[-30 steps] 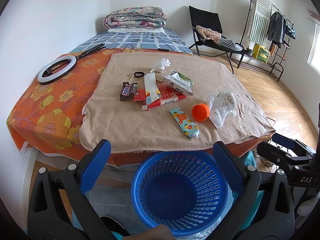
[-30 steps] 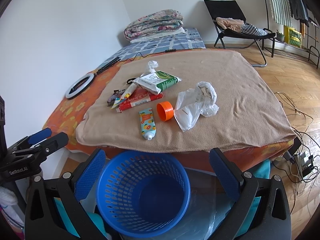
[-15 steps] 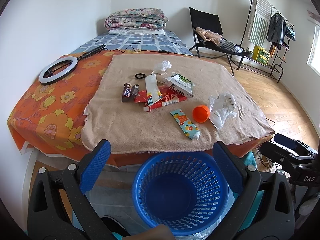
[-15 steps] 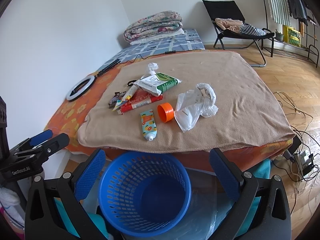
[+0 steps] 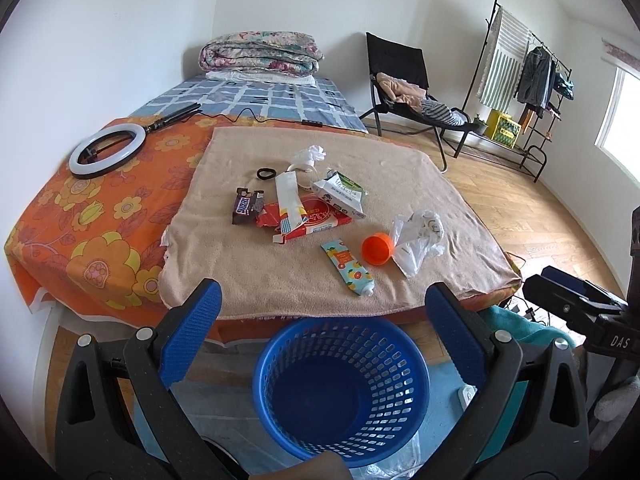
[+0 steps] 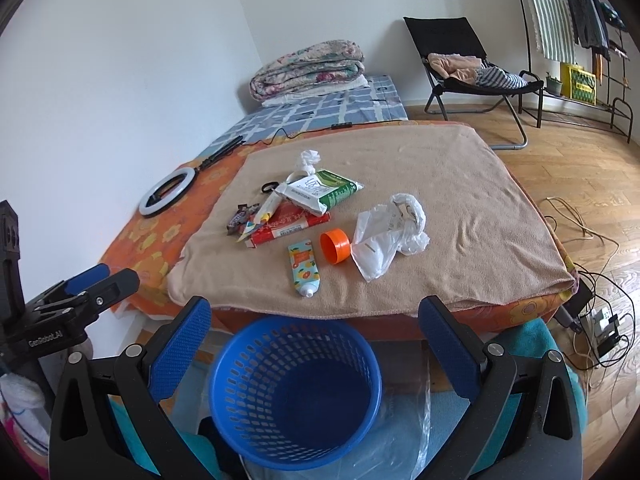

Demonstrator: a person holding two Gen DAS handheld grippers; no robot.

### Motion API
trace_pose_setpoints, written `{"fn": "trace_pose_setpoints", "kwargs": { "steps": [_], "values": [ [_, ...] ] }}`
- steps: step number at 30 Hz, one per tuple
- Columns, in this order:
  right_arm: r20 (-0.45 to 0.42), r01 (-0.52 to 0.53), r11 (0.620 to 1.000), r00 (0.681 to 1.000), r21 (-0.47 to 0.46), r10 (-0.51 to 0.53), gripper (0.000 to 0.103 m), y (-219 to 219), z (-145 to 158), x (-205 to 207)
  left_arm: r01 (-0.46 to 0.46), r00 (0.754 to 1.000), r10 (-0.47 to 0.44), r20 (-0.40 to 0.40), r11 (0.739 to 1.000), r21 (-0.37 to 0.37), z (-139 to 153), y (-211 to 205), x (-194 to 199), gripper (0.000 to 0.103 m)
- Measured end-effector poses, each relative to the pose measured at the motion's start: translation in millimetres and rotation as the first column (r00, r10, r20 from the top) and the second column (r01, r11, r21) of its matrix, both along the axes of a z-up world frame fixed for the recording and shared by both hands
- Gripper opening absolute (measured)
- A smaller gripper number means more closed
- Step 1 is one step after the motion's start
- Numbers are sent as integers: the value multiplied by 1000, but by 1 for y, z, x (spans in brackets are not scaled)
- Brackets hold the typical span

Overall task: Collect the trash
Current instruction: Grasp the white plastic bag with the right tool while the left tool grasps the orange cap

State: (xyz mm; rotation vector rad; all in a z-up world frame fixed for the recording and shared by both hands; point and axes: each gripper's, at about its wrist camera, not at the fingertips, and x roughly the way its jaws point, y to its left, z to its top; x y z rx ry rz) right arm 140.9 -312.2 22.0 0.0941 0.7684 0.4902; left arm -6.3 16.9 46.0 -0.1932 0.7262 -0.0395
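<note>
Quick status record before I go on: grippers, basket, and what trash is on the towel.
left gripper: open, holding nothing
right gripper: open, holding nothing
basket: blue, on floor by the bed, looks empty
towel: tan, spread on the bed
trash on towel: plastic bag, orange cap, tube, red box, wipes pack, candy wrapper, tissue
collected: none yet

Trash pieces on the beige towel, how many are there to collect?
About 8, one possibly not trash: tissue, hair tie, candy wrapper, white pouch overlapping red box, wipes pack, tube, orange cap, plastic bag. More could hide underneath.
</note>
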Motion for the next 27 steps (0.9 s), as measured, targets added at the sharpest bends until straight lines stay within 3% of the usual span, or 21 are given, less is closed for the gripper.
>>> {"fn": "trace_pose_setpoints", "kwargs": {
  "steps": [6, 10, 16, 20, 23, 27],
  "values": [
    [46, 0, 1000, 999, -24, 1, 103, -2, 39, 11, -5, 1000, 4, 11, 1000, 10, 14, 16, 14, 103],
    [95, -15, 998, 995, -54, 20, 103, -7, 61, 20, -32, 999, 31, -14, 998, -51, 18, 38, 33, 103],
    [102, 1, 997, 995, -74, 7, 103, -25, 59, 40, -13, 999, 9, -45, 996, -84, 5, 31, 58, 101],
    [51, 6, 999, 999, -53, -4, 103, -39, 40, 63, 94, 990, -102, -102, 993, -77, -15, -1, 86, 94],
    [-32, 15, 1000, 999, 0, -15, 103, -50, 20, 95, 167, 973, -176, -152, 983, -72, -34, -29, 106, 85],
    [-174, 43, 996, 984, 82, -28, 103, -57, -11, 144, 244, 945, -255, -203, 967, -78, -59, -61, 139, 80]
  ]
}}
